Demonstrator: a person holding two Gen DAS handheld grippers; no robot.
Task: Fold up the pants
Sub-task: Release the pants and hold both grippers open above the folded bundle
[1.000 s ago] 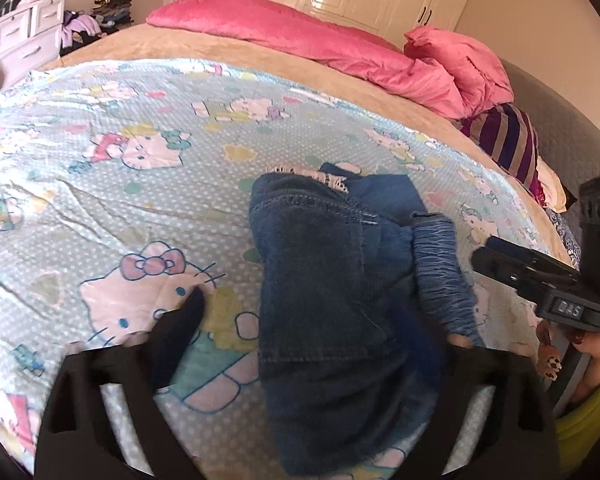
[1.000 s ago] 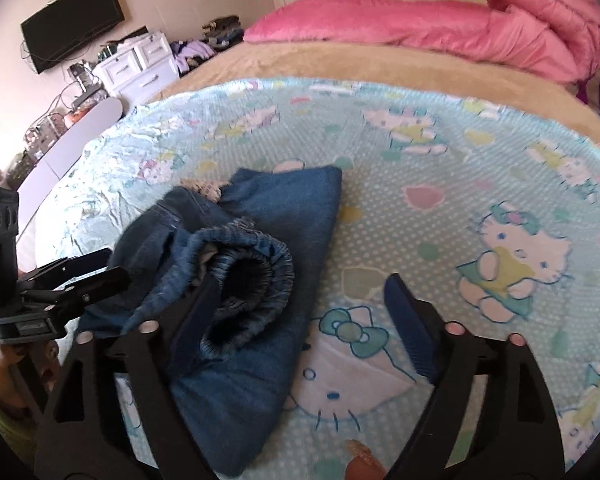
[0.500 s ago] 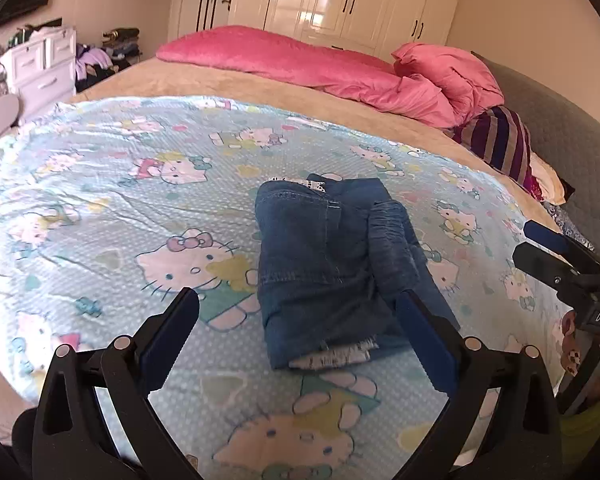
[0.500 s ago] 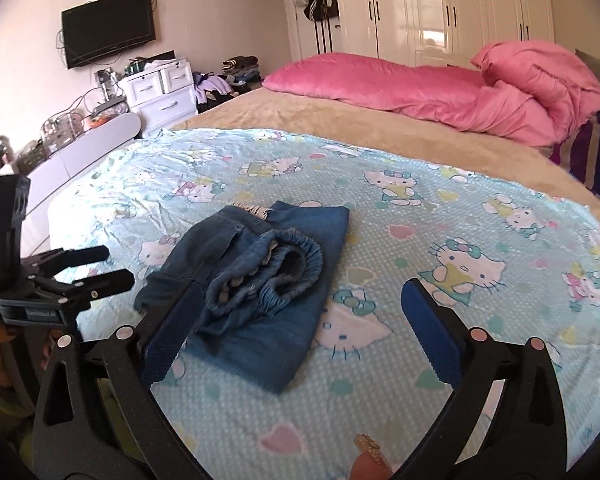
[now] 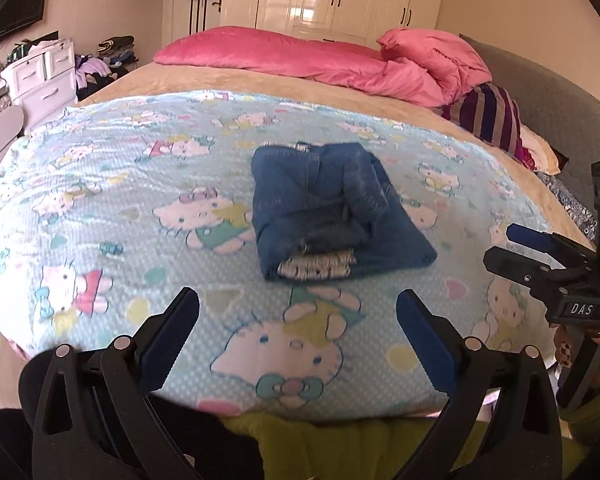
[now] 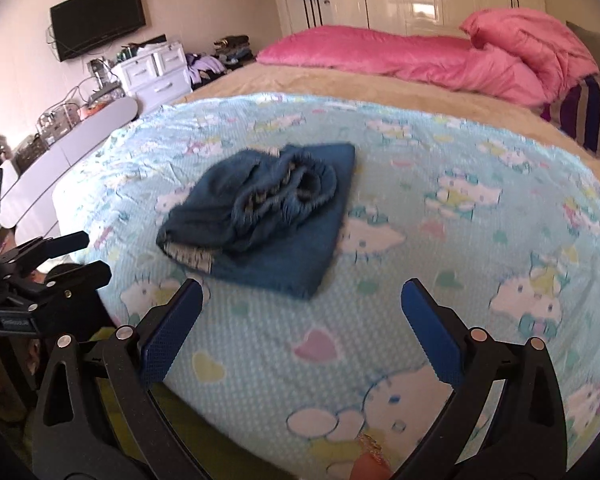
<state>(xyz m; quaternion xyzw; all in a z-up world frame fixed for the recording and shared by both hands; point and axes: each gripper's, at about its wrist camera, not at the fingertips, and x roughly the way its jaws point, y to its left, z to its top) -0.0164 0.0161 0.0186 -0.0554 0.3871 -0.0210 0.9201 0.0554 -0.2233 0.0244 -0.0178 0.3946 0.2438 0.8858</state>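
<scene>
Both grippers have pulled back toward the near edge of the bed since a second ago, leaving the cloth. Left gripper (image 5: 298, 314) hangs with blue pads spread wide, holding nothing. Beyond it, the folded dark blue denim pants (image 5: 328, 208) lie on the light blue cartoon-cat bedsheet (image 5: 100, 184). Right gripper (image 6: 302, 308) is likewise wide apart and empty.
</scene>
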